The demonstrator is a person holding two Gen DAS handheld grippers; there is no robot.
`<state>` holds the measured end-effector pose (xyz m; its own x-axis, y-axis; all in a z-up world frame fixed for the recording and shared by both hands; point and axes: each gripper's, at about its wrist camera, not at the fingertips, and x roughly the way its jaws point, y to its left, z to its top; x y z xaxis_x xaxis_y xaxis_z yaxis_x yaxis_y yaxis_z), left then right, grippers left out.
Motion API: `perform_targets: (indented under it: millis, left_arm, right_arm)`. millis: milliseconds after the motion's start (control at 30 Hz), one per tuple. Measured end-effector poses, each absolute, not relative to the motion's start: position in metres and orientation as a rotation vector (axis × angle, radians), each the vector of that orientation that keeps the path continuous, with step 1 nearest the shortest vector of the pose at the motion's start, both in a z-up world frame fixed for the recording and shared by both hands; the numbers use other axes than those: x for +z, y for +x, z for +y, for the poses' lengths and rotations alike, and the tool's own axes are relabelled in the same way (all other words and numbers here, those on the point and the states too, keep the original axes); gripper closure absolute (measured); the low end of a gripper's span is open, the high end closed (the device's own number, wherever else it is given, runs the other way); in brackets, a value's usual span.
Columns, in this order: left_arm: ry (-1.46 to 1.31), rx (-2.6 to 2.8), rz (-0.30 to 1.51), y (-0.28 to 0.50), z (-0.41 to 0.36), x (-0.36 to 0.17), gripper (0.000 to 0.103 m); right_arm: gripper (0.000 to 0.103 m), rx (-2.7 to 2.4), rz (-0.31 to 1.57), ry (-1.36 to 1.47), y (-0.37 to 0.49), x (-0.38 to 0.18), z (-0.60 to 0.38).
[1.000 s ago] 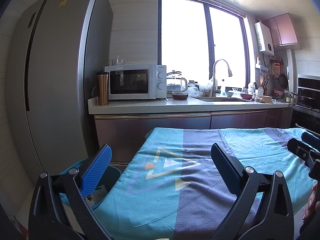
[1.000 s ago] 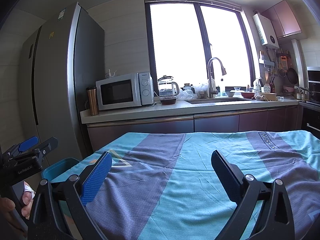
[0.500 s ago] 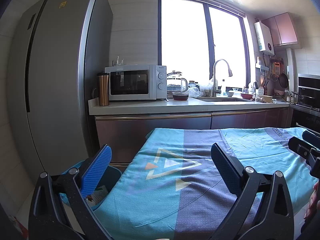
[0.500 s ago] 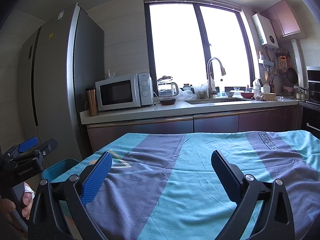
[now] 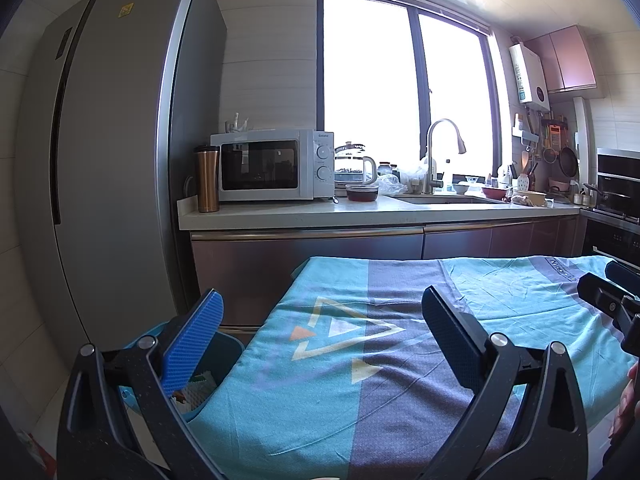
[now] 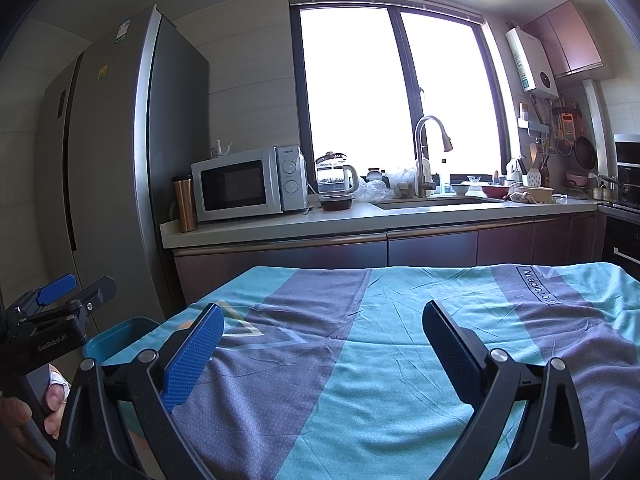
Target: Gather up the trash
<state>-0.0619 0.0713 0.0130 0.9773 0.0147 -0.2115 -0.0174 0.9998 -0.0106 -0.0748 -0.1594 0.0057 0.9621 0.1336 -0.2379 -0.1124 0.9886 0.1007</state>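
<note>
Both grippers idle above the cloth-covered table; trash already in bin.

We hold the left gripper (image 5: 320,328) and right gripper (image 6: 320,336) spread, empty, over the tablecloth (image 6: 400,320); scraps lie in the teal bin (image 5: 224,350) beside the table's left edge, presumably within dropping reach.

A white microwave (image 5: 276,165) stands on the counter (image 5: 360,210) between a copper tumbler (image 5: 207,179) and a glass kettle (image 5: 354,165).

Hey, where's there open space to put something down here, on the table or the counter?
The tablecloth is bare ahead of both open grippers. The counter is free along its front edge, between the copper tumbler and the sink. Around the faucet it is crowded.
</note>
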Motion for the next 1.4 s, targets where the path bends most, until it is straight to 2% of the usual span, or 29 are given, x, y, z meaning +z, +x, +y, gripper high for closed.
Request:
perform_targets:
  millis: [1400]
  left_arm:
    - [0.001,0.025,0.191,-0.050,0.077,0.011,0.005]
  right_arm:
    - [0.007,0.121,0.240,0.089,-0.076,0.005,-0.163]
